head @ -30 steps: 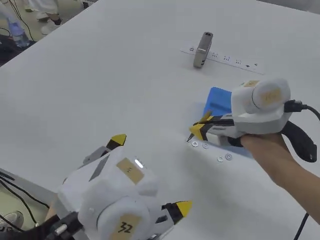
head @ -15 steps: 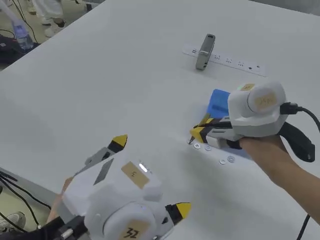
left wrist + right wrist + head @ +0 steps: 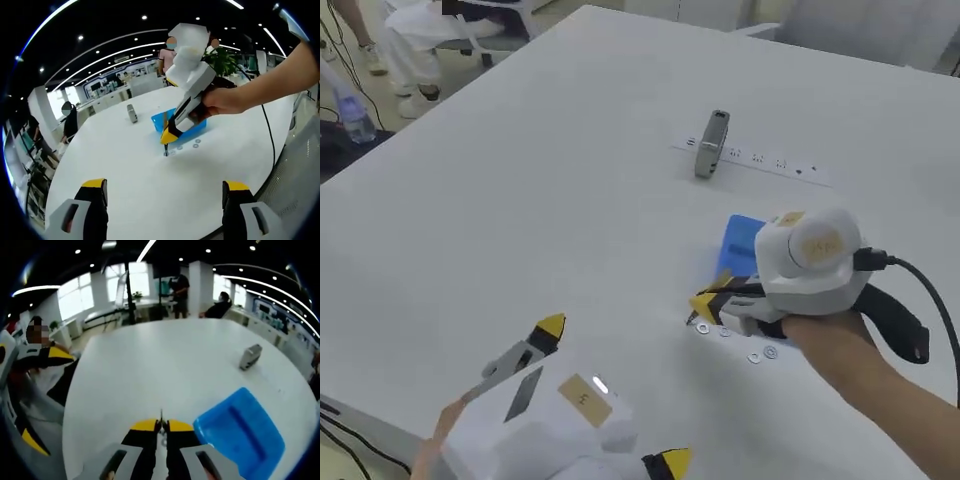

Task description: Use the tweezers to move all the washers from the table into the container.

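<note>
Your right tongs [image 3: 161, 426] are clenching the tweezers [image 3: 165, 149], pointing down by the washers [image 3: 725, 332] lying on the worktop [image 3: 570, 180] beside the blue container [image 3: 740, 238]; your left tongs [image 3: 164, 185] are gaping, released.

Thin tweezers [image 3: 161, 415] stick out between my right fingers [image 3: 145, 426], tips down by flat silver washers [image 3: 703, 328]. The open blue container [image 3: 240, 435] lies just to their right.

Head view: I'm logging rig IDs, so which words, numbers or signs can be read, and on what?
None can be read.
Tan sticker on the left gripper: a dark mark, too blurred to read.
Tan label on the right gripper: blurred, unreadable.
Power strip: marks too small.
</note>
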### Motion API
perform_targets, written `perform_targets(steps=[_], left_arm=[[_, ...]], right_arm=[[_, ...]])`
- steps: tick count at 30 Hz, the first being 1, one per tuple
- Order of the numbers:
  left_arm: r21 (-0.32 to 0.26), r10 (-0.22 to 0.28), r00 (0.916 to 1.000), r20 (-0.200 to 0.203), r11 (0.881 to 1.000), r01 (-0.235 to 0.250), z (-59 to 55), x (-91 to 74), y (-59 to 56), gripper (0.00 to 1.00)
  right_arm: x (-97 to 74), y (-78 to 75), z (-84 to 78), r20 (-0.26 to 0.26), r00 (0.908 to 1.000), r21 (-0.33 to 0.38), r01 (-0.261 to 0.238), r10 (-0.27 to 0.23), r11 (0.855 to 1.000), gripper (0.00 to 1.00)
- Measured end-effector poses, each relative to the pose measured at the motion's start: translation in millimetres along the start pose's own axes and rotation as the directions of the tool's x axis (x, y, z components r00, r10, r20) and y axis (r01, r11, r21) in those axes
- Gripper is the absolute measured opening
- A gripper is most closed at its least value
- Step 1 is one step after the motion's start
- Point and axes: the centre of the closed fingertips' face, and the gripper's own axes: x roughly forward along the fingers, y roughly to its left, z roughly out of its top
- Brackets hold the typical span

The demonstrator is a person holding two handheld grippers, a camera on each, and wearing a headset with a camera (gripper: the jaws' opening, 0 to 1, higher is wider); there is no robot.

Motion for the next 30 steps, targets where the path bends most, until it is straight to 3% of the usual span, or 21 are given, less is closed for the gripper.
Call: perform_targets(steps=[9,13,19,22,25,30], left_arm=[[0.008,0.010,0.9999,-0.005,1.000,-0.010,-1.2,0.2,1.5,0.99],[0.030,0.022,0.9998,0.002,0.999,-0.022,-0.1,0.0,2.0,0.99],[0.030,0.022,0.9997,-0.013,0.999,-0.021,-2.5,1.7,1.8,0.99],[0.035,0.021,0.9995,-0.023,0.999,-0.020,-4.5,2.6,1.3,0.99],[0.043,0.025,0.9993,-0.027,0.999,-0.024,-5.2,3.0,1.7,0.99],[0.049,0.037,0.9987,-0.034,0.998,-0.035,-6.7,3.2,3.6,0.99]], right_arm=[[-23.9,5.8,27.2,0.076,0.9971,0.006,-0.011,0.011,1.000,0.02],[-34.5,-1.8,34.0,0.100,0.9949,0.009,0.013,-0.014,1.000,0.02],[-51.4,-25.7,48.0,0.175,0.9805,0.047,0.083,-0.090,0.995,0.02],[-52.9,-38.4,44.7,0.168,0.9757,0.038,0.136,-0.141,0.990,0.02],[-53.8,-55.5,40.1,0.164,0.9681,0.087,0.177,-0.189,0.980,0.02],[-39.9,-70.2,16.8,0.106,0.9743,0.136,0.184,-0.199,0.974,0.02]])
